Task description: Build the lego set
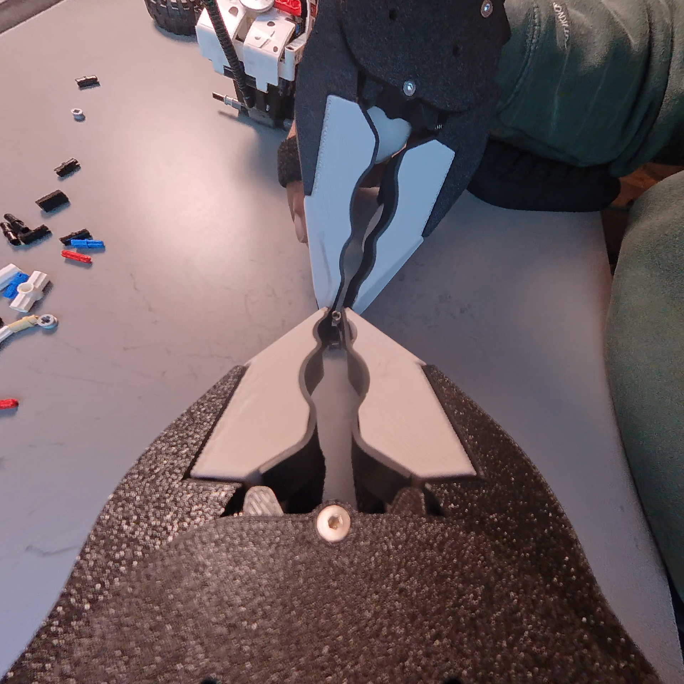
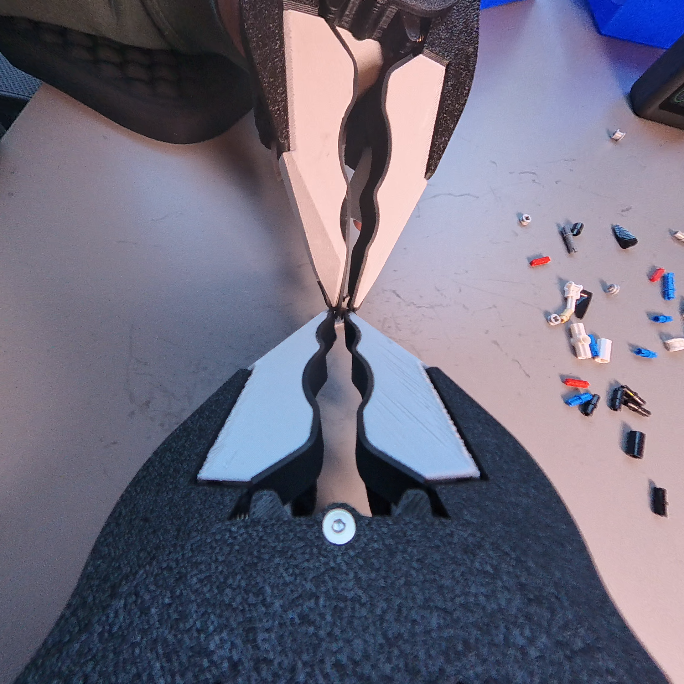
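Left tongs: my left tongs (image 1: 336, 321) are clamped on a small black lego pin (image 1: 335, 331), tips nearly together around it.
Right tongs: my right tongs (image 2: 339, 317) meet the left ones tip to tip; they are pinched on a tiny light grey lego piece (image 2: 338, 322), too small to make out in detail.
Piece in hand: the pin and the grey piece touch at the meeting point, held just above the pale grey bench (image 1: 155, 333).
Model: the white and black partly built lego vehicle with a black tyre (image 1: 255, 55) stands at the far end of the bench, well apart from the tongs.
Loose parts: black, blue, red and white small lego pins and connectors (image 2: 607, 333) lie scattered on 1 side of the bench, well away from the tips.
Open room: bare bench lies under and around the tips (image 2: 129, 259).
Edges: the bench edge runs close beside my green sleeve (image 1: 577, 85); a dark device (image 2: 662, 96) and a blue box (image 2: 636, 18) sit at the far corner.
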The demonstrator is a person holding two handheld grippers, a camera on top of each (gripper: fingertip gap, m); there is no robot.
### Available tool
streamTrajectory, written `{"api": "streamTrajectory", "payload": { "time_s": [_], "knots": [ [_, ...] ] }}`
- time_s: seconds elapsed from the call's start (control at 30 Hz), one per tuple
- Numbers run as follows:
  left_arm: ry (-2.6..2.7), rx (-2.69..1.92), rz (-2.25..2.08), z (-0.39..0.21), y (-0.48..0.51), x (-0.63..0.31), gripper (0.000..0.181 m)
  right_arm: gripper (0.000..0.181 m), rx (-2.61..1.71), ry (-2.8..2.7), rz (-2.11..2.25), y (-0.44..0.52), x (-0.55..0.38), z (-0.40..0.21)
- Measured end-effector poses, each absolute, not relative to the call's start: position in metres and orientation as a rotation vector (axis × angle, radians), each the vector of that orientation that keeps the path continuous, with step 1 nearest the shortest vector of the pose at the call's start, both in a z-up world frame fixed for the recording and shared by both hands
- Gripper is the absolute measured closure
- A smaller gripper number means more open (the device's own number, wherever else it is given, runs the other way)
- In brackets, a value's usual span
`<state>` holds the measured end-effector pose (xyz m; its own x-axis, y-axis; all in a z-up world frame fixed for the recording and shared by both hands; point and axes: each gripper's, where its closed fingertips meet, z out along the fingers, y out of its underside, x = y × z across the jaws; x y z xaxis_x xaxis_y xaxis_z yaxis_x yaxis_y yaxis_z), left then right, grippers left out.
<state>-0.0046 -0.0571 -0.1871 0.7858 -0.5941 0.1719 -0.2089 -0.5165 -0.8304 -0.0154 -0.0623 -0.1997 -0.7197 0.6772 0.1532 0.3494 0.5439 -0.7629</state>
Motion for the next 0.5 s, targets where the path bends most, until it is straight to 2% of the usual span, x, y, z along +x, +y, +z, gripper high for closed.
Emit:
{"api": "streamTrajectory", "payload": {
  "time_s": [0.23,0.27,0.33,0.5],
  "knots": [
    [0.57,-2.063,-0.567,-0.18,-0.055,-0.006,0.177,0.177,-0.842,-2.31,1.066,-0.06,-0.017,-0.192],
    [0.578,-2.069,-0.568,-0.181,-0.056,-0.005,0.177,0.176,-0.847,-2.331,1.054,-0.059,-0.014,-0.194],
    [0.583,-2.091,-0.549,-0.185,-0.056,-0.006,0.177,0.162,-0.877,-2.398,0.996,-0.053,-0.007,-0.204],
    [0.607,-2.145,-0.522,-0.195,-0.057,-0.004,0.177,0.162,-0.888,-2.489,0.919,-0.05,0.004,-0.223]
  ]
}}
